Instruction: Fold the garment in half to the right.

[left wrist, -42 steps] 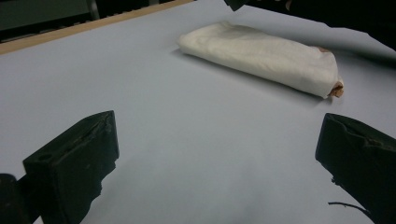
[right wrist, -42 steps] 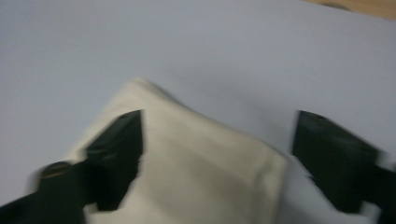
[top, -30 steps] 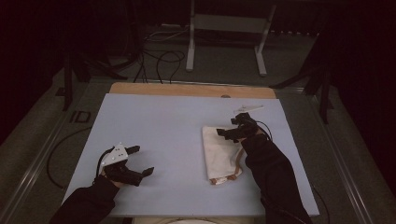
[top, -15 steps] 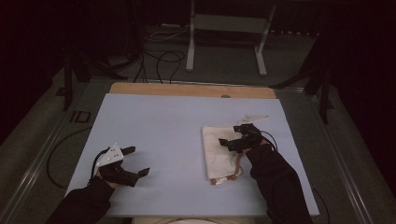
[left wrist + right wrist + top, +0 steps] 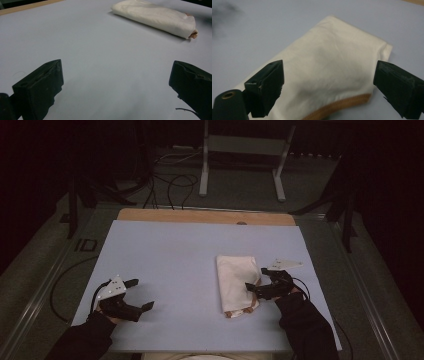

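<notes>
The jaws of the right gripper (image 5: 256,282) are spread wide and hold nothing; in the right gripper view they are seen on either side of a folded cream-white cloth with an orange-brown hem (image 5: 332,72), just above its surface near the hemmed edge. The cloth (image 5: 237,281) is laid flat on the right half of the pale blue-grey table top (image 5: 175,255), with the right gripper at its right edge. The jaws of the left gripper (image 5: 142,294) are likewise held wide apart and empty, over bare table near the front left corner, well apart from the cloth. In the left gripper view the cloth (image 5: 155,18) is seen far off across the table (image 5: 100,62).
</notes>
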Demonstrator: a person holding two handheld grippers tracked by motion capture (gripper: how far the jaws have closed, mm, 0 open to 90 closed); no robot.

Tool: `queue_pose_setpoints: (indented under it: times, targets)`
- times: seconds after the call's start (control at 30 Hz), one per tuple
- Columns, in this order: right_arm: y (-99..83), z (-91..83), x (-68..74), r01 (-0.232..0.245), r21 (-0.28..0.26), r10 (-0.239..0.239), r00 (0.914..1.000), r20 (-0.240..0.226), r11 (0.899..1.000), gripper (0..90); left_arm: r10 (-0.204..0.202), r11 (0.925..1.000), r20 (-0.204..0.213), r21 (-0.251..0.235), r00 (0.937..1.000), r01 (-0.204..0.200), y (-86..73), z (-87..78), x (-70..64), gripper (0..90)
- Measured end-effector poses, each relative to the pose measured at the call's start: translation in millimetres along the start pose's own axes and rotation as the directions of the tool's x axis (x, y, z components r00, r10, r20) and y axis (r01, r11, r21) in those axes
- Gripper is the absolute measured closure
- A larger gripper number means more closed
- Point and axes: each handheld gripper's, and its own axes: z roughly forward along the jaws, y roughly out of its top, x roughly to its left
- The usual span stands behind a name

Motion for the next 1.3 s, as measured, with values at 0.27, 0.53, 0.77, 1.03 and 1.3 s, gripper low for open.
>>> queue_pose_setpoints:
  times: [0.27, 0.53, 0.77, 1.03, 1.3]
  targets:
    - [-21.5, -8.0, 1.6, -0.002, -0.005, 0.002, 1.0000, 0.009, 1.000, 9.5, -0.001, 1.0000, -0.017, 0.001, 0.9999, 0.001, -3.1, -5.5, 0.2, 0.3]
    - [-39.0, -20.5, 5.5, 0.002, -0.024, -0.001, 0.9997, 0.026, 1.000, 9.5, 0.002, 0.9999, -0.033, 0.012, 0.9995, -0.001, -4.9, -7.6, -0.5, 0.3]
    - [-56.0, -27.9, 8.8, 0.008, -0.044, -0.006, 0.9993, 0.038, 0.999, 9.5, -0.004, 0.9996, -0.087, 0.026, 0.9962, 0.006, -6.9, -8.1, -0.4, 0.4]
    - [-62.5, -28.1, 12.6, 0.012, -0.039, -0.010, 0.9986, 0.052, 0.999, 9.5, -0.024, 0.9986, -0.103, 0.045, 0.9944, 0.028, -9.7, -5.9, 0.4, 0.4]
    - [-59.9, -23.5, 14.2, 0.030, -0.037, -0.028, 0.9978, 0.060, 0.999, 9.5, -0.016, 0.9991, -0.108, 0.038, 0.9941, 0.021, -10.1, -5.5, -0.4, 0.4]
